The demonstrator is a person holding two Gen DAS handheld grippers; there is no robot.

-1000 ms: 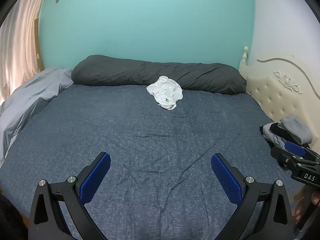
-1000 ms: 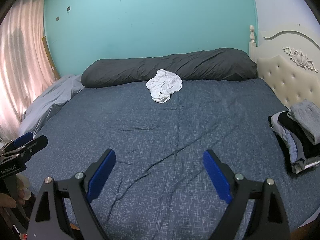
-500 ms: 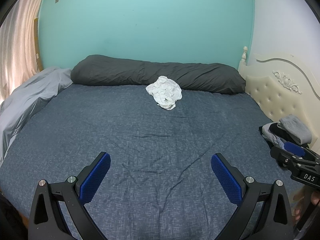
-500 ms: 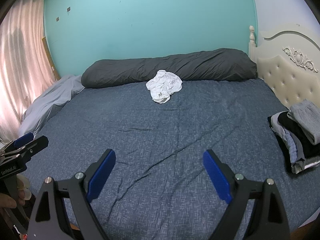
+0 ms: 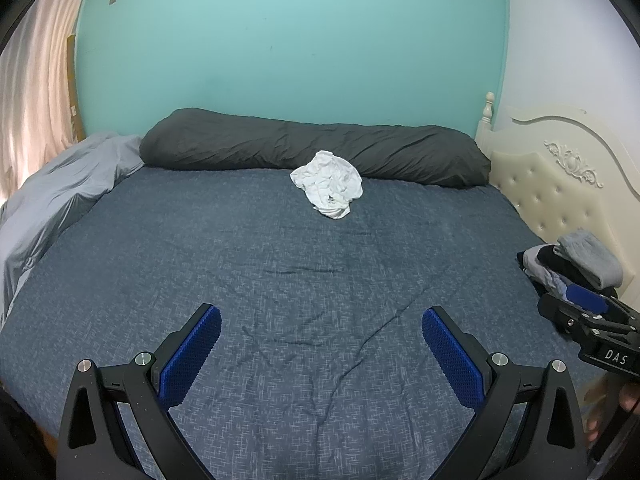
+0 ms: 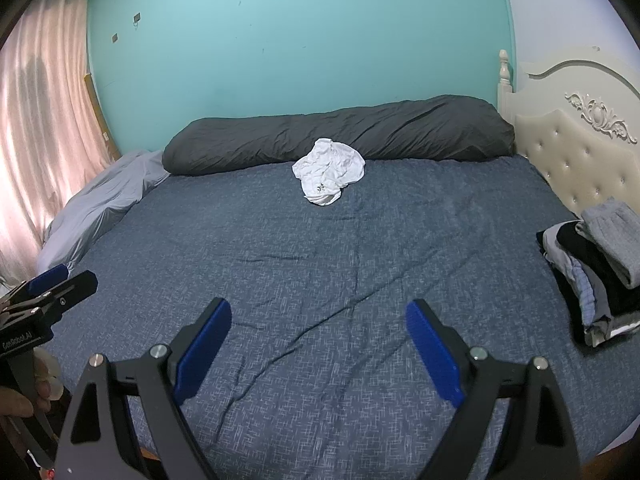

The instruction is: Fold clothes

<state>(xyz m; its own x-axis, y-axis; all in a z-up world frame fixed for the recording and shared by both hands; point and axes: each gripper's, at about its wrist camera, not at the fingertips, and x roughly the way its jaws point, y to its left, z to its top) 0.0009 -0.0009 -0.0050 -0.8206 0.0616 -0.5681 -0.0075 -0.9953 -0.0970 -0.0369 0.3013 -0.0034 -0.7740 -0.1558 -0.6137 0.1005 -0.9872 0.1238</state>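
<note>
Your left gripper (image 5: 321, 326) and right gripper (image 6: 319, 318) hover spread wide and empty over the near edge of the bed (image 5: 280, 264). A crumpled white garment (image 5: 327, 183) lies at the far edge, touching the long dark pillow (image 5: 312, 148). Folded clothes (image 6: 596, 268) are stacked at the bed's right edge, by the headboard (image 6: 580, 152).

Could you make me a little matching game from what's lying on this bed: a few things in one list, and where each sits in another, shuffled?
Things:
1. white crumpled garment
2. dark grey bolster
3. stack of folded clothes
4. light grey quilt

Places:
A. right edge, by the cream headboard
B. bunched at the left edge
C. along the far side, against the teal wall
D. just in front of the bolster

Pairs: 1-D, 2-C, 3-A, 4-B
</note>
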